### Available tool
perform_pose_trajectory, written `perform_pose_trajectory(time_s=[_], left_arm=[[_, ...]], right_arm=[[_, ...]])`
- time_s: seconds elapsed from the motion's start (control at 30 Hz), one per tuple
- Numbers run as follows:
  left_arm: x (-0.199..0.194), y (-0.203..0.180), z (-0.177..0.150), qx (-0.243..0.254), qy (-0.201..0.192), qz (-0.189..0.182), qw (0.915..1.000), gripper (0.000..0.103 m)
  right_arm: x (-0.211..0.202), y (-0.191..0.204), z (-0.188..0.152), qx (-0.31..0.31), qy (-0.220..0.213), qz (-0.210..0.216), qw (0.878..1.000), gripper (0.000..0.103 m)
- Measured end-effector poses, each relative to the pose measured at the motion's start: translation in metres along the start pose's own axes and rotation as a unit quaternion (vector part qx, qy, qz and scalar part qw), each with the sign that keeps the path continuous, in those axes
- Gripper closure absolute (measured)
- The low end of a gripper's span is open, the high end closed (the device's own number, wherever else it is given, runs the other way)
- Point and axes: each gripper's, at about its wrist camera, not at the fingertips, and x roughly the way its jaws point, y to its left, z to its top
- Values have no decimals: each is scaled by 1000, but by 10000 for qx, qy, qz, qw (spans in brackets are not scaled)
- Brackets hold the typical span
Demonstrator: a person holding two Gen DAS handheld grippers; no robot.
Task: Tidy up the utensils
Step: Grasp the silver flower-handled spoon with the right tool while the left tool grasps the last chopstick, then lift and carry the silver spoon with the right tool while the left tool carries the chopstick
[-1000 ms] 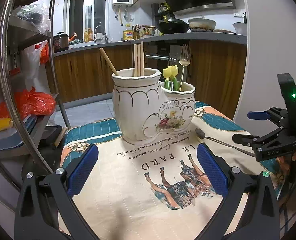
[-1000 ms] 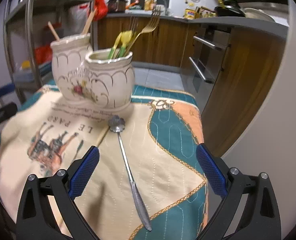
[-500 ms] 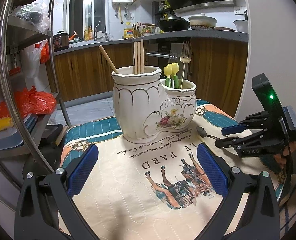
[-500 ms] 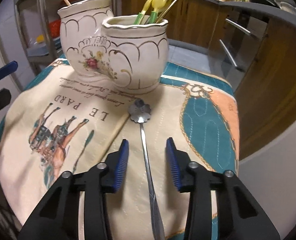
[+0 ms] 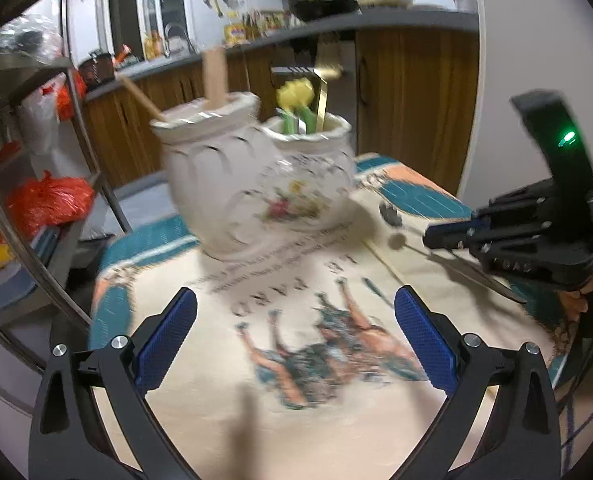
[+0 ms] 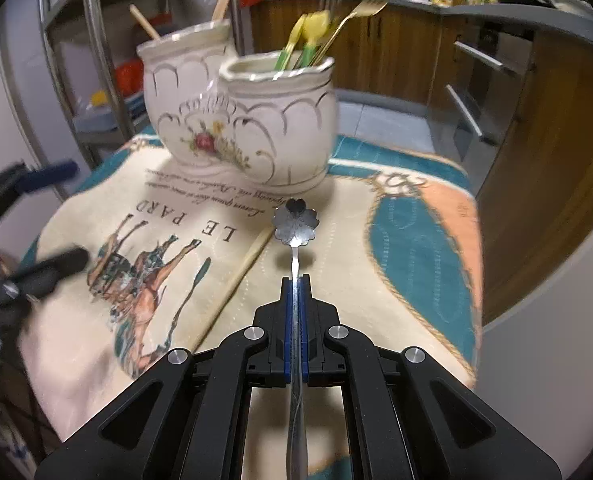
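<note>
Spoon [image 6: 295,225] with a flower-shaped bowl sits clamped by its thin handle between the blue pads of the right gripper [image 6: 295,280], jaws closed on it, the bowl poking out toward twelve o'clock just short of the holder [image 6: 252,128]. Its tail end runs back under the gripper body toward six o'clock. The left gripper [image 5: 294,340] hangs over the printed cloth [image 5: 304,360] with its jaws wide apart and nothing between them.

To do this step well, I would lift straight up before swinging, so the long handle clears the cloth without dragging, then tip the spoon more upright and lower it into the nearer, shorter cup of the holder, where the fork [image 6: 370,0] and the yellow-headed utensils [image 6: 316,24] already stand. Aim for the free side of the rim around nine o'clock of that cup, since the fork leans out at one o'clock.

A wooden chopstick [image 6: 240,272] lies on the cloth just beside the spoon, at about ten o'clock of the gripper; keep clear of it. The table edge falls away at three o'clock, while the open cloth lies toward nine.
</note>
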Motion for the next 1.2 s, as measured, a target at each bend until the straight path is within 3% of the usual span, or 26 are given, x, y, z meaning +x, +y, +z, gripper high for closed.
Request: perform_pose_trajectory(time_s=[0.3,0.47,0.63,0.8,1.0,1.2], left_arm=[[27,-52,5,74,517,-276,9983,8],[40,-74,8,227,799,-231,9963,35],[52,-81,8,303,1122,-264,9929,73],[51,-69,4,131,1265,-419,9910,91],[42,-56,1,180,1182,-635,9908,97],[24,-38,3,159,953,-688,9929,97]], right_arm=[[-39,-19,-14,221,-443,30,9988,99],[-51,-22,-22,278,-608,135,9977,99],[-58,-21,-24,250,-730,215,9968,99],[-65,-16,-25,208,-855,272,9957,99],[-69,-10,-22,190,-1002,304,9943,99],[-75,-1,-17,156,-1154,302,9927,99]])
